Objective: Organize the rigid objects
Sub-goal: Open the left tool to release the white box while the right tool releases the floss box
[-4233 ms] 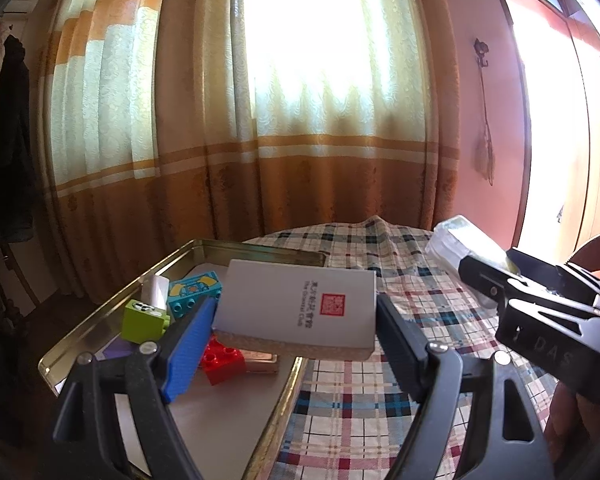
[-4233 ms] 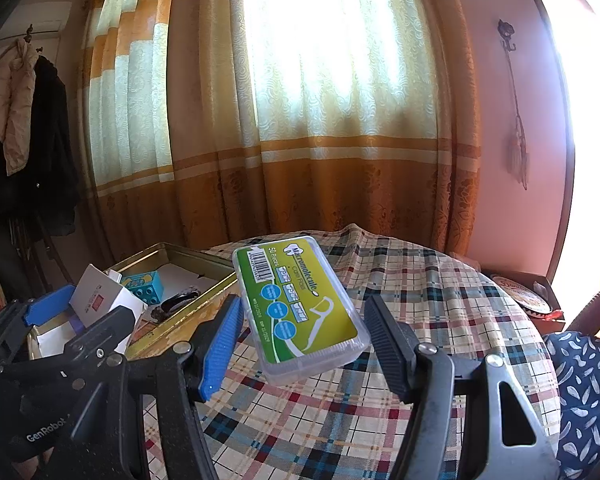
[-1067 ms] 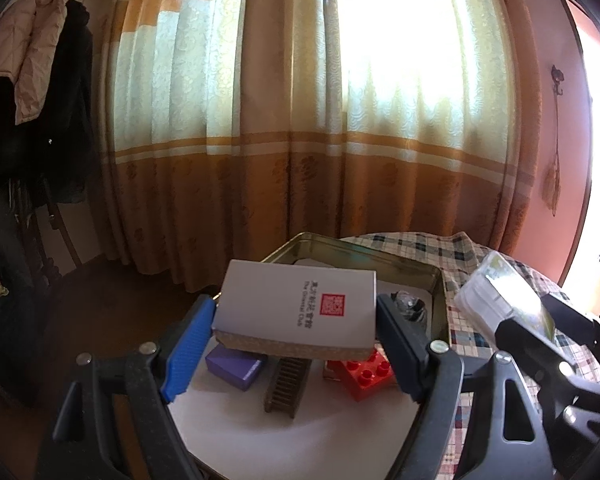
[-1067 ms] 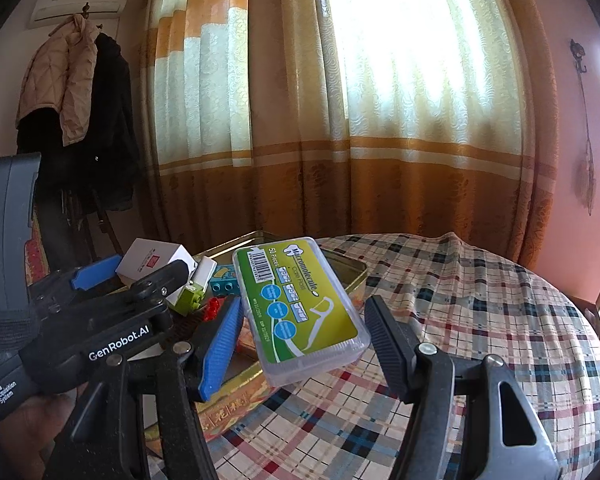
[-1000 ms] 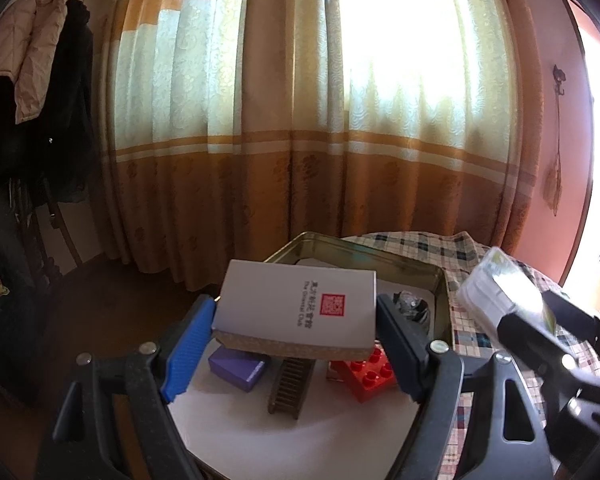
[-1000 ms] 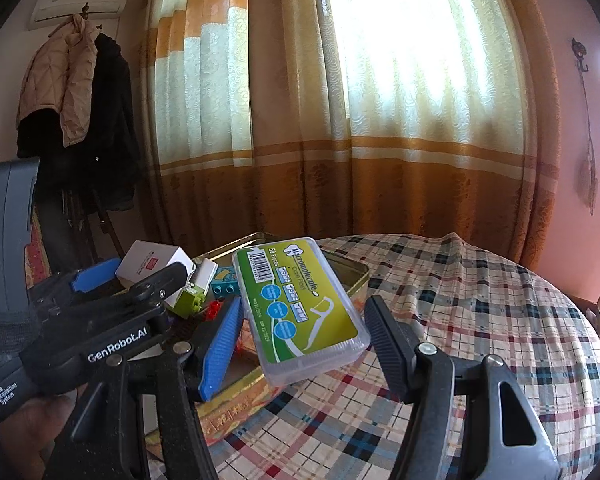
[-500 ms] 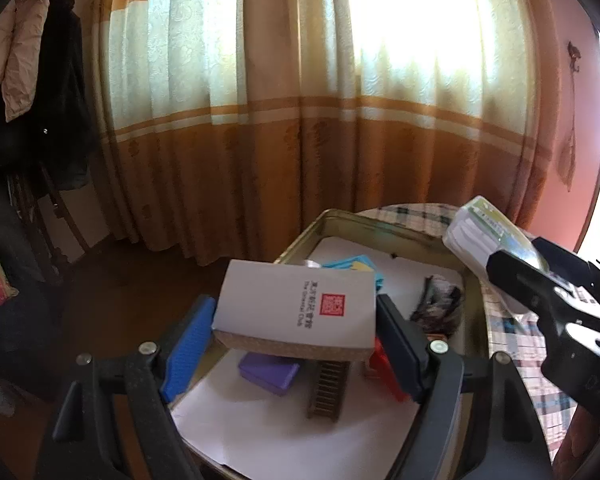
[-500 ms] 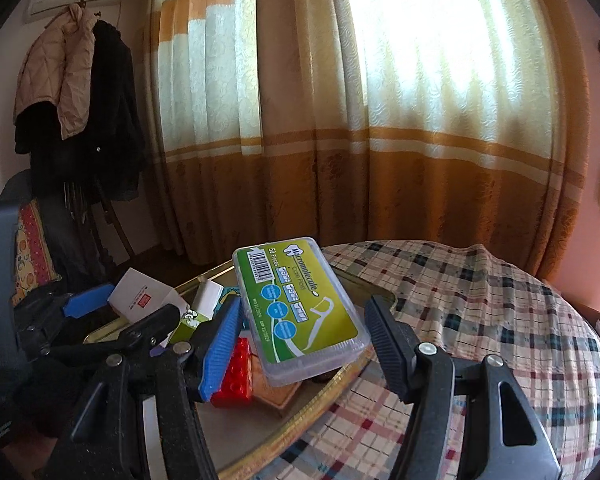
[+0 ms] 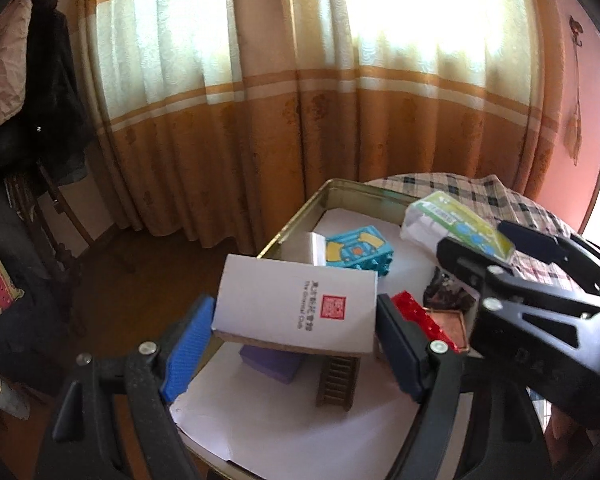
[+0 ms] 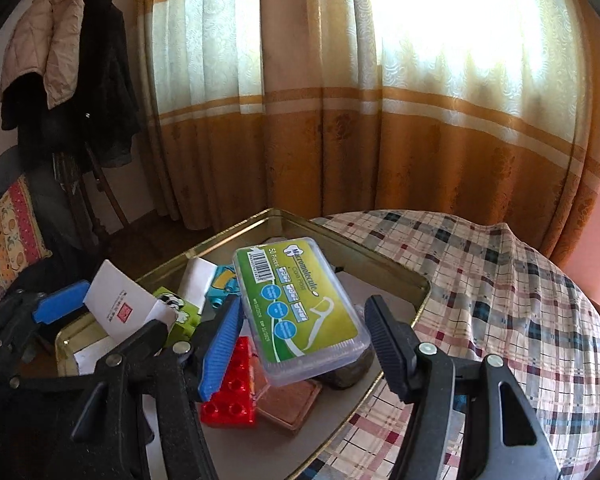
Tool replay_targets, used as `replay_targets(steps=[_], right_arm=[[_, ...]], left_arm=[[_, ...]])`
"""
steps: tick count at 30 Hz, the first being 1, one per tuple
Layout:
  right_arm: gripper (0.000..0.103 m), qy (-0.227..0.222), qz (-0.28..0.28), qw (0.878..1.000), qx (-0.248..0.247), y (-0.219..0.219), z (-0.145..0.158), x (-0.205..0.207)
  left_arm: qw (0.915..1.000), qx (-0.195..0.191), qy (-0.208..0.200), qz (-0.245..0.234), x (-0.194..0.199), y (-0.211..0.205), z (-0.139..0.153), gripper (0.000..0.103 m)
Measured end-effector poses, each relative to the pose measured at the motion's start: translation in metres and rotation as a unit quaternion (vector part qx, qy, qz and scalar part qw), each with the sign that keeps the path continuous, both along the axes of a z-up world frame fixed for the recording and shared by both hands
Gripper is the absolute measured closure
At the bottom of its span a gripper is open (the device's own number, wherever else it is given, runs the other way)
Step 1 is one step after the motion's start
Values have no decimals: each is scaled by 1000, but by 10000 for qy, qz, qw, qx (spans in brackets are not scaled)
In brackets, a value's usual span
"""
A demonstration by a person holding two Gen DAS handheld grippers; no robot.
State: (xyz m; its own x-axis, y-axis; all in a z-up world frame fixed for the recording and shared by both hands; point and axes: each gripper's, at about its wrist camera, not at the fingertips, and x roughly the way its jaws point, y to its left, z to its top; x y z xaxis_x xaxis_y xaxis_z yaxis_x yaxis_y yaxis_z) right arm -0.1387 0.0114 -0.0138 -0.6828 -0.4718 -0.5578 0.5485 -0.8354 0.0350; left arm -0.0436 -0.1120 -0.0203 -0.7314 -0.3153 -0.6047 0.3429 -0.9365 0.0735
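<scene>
My left gripper (image 9: 294, 344) is shut on a white card box (image 9: 296, 308) with a red seal, held above the near left part of the gold metal tin (image 9: 296, 220). My right gripper (image 10: 304, 344) is shut on a clear floss-pick case (image 10: 300, 312) with a green label, held over the tin (image 10: 384, 260). The case also shows in the left wrist view (image 9: 456, 228), and the white box in the right wrist view (image 10: 120, 308). In the tin lie a red brick (image 10: 232, 392), a teal block (image 9: 356, 252), a purple block (image 9: 272, 364), a brown comb (image 9: 336, 380) and a copper box (image 10: 292, 400).
The tin sits at the left edge of a round table with a plaid cloth (image 10: 500, 292). A green block (image 10: 180, 316) lies in the tin. Orange curtains (image 10: 340, 140) hang behind. Coats (image 10: 68, 80) and a chair with a cushion (image 10: 12, 240) stand at the left.
Both grippers have moved left and tipped down over the tin, each keeping its box. The tin's contents now lie right under them.
</scene>
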Motion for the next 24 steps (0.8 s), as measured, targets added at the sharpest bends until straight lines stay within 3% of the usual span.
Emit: replay_targets(steps=[6, 12, 15, 24], right_arm=[[28, -64, -28, 9999, -101, 7, -2, 4], [18, 129, -204, 9990, -364, 25, 10, 19], [14, 343, -271, 9983, -392, 31, 20, 30], [13, 653, -174, 9966, -469, 33, 39, 50]], left_arm=[[9999, -23, -141, 3, -3, 1, -6, 21], [9999, -55, -19, 98, 4, -1, 1, 1], [9998, -37, 147, 131, 10, -2, 10, 0], [9988, 110, 415, 250, 21, -11, 27, 0]])
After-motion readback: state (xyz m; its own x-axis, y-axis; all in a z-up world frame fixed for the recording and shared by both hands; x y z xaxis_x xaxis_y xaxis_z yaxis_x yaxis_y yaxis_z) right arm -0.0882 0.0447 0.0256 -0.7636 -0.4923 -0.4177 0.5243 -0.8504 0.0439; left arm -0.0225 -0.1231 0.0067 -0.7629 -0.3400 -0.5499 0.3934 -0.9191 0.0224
